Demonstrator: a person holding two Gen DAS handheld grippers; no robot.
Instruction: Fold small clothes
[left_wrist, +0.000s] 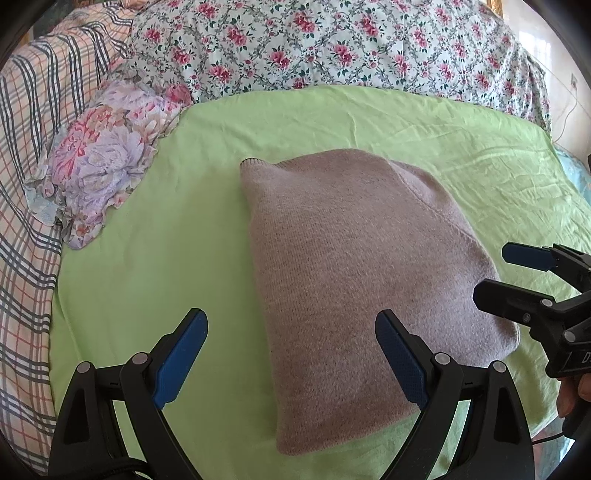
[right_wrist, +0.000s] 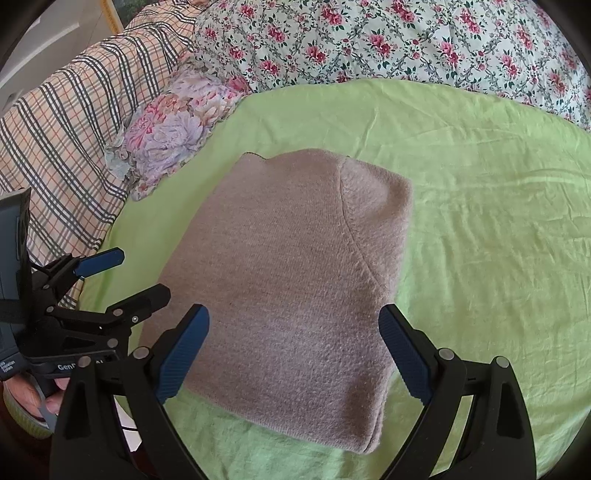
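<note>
A mauve knitted sweater (left_wrist: 354, 273) lies folded into a compact rectangle on the green sheet (left_wrist: 155, 266); it also shows in the right wrist view (right_wrist: 295, 280). My left gripper (left_wrist: 291, 332) is open and empty, hovering above the sweater's near left edge. My right gripper (right_wrist: 295, 332) is open and empty above the sweater's near end. The right gripper shows at the right of the left wrist view (left_wrist: 498, 269), open. The left gripper shows at the left of the right wrist view (right_wrist: 136, 277), open.
A purple floral pillow (left_wrist: 99, 158) lies at the sheet's far left. A plaid blanket (left_wrist: 29, 184) runs along the left. A rose-print quilt (left_wrist: 332, 44) is heaped along the far side. The green sheet (right_wrist: 480, 221) lies wrinkled to the right of the sweater.
</note>
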